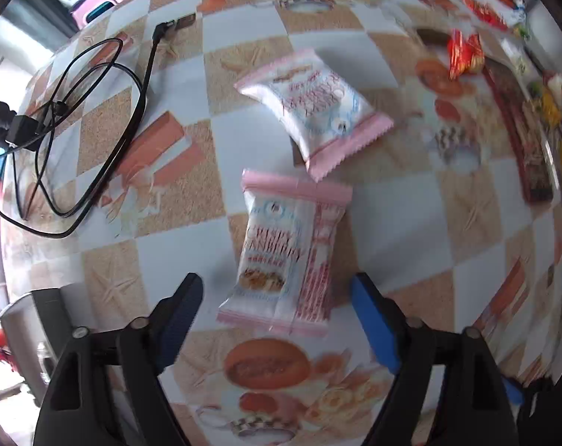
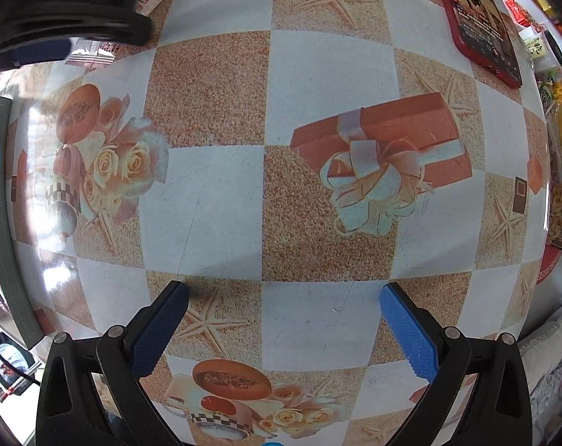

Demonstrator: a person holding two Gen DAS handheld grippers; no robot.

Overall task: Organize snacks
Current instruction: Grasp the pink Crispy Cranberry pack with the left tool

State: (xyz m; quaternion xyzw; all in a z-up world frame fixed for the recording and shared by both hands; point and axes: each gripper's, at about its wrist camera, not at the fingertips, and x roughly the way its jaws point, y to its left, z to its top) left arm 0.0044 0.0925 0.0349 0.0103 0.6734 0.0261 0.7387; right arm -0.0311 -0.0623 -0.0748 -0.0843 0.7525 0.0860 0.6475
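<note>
2 pink-and-white snack packets are seen on the checked tablecloth [image 1: 176, 85] in the left wrist view: the near packet [image 1: 284, 252] lies just ahead of the left gripper [image 1: 277, 293], whose jaws are spread wide with nothing pinched, and the far packet [image 1: 314, 111] rests just beyond it, the 2 almost touching. The right gripper [image 2: 284, 297] is likewise held wide apart over bare cloth, holding nothing.

A likely failure is judged to be a skewed pinch: the near packet is puffy and slick, so it could be squeezed out sideways, or its neighbour nudged.

Only the left view shows both packets whole, the black cable [image 1: 95, 130] and a red snack [image 1: 464, 54] near the far edge. Only the right view shows the red-cased phone [image 2: 481, 22] clearly.
</note>
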